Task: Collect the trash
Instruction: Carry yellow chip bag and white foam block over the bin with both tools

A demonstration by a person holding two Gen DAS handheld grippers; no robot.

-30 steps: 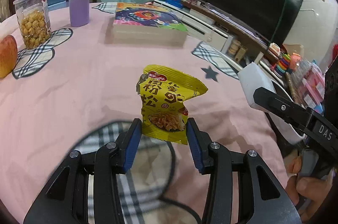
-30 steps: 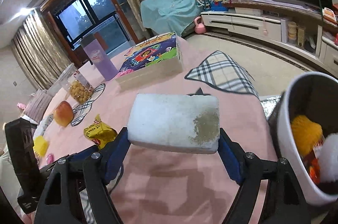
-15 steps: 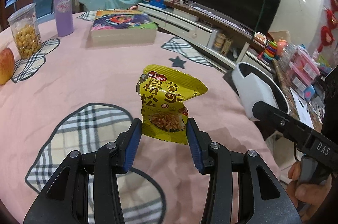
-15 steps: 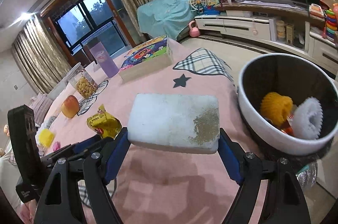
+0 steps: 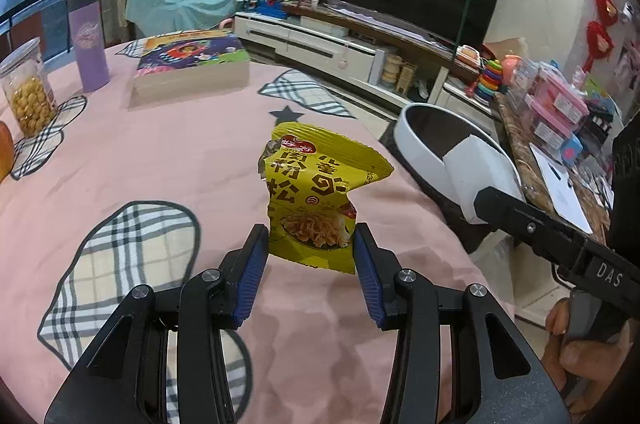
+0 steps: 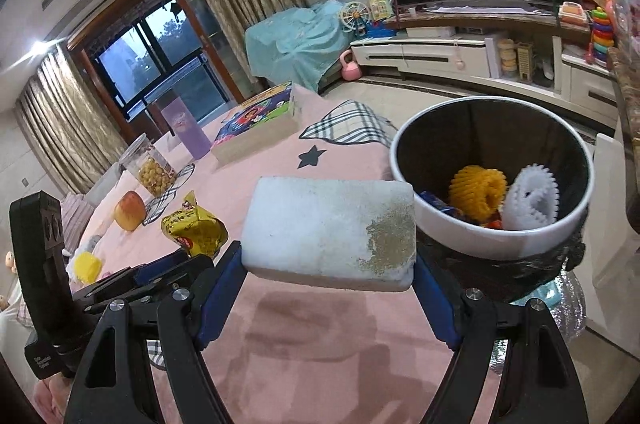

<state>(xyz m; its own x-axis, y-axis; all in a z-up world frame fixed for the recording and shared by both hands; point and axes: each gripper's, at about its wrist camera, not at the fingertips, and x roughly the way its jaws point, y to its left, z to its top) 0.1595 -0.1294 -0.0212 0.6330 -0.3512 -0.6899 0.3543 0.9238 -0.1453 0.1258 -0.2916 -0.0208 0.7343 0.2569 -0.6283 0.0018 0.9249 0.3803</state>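
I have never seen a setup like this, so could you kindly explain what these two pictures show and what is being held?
There is no robot here: a person holds a hand-operated gripper in each hand, and a wide-angle camera on each looks forward along its jaws. One picture comes from the left gripper, whose jaws are shut on a yellow snack bag. The other comes from the right gripper, shut on a white sponge with a dirty patch. Both are above a table with a pink cloth, near a white bin at its edge that already holds trash. On the table stand a game box, a purple tumbler, a snack jar and an apple.
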